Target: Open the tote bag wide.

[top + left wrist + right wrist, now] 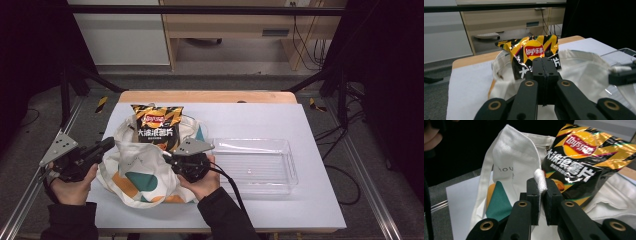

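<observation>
High view: white canvas tote bag with teal and orange print [142, 172] lies on the white bench [280, 210], a black-and-yellow foil chip bag [157, 126] standing in its mouth. Left gripper [111, 144] at the bag's left edge; right gripper [169, 156] at its right rim. Clear plastic tray [260, 162] just beside.

Left gripper view: jaws together; whether fabric is caught, cannot tell.

Right gripper view: right gripper [541, 192] clamped on a fold of tote rim.

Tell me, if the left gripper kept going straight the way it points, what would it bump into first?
Probably the chip bag. The left gripper points right at it, jaws shut, and the bag sticks out of the cloth bag just beyond. How near is hard to judge.
</observation>
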Demonstrator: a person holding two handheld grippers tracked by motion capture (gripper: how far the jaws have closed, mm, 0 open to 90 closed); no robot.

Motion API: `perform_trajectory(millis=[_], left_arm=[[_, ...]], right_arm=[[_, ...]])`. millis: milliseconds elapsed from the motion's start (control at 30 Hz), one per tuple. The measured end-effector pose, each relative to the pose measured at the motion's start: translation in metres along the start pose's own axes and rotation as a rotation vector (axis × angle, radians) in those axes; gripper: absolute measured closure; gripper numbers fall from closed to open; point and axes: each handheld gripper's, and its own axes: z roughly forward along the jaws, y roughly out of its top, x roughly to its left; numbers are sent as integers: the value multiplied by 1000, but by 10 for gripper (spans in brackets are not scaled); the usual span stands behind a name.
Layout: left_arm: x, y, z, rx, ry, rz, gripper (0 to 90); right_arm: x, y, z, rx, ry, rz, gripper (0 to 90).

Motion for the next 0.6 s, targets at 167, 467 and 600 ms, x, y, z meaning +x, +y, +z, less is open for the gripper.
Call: perform_trajectory(millis=[167,467,600], left_arm=[[0,9,14,18,-14,-8,900],[-4,-8,34,127,-31,20,900],[-3,-16,37,156,-31,18,900]], right_arm=[[10,-7,4,20,28,-21,840],[17,-21,1,20,58,-14,840],[17,-27,2,26,65,-1,840]])
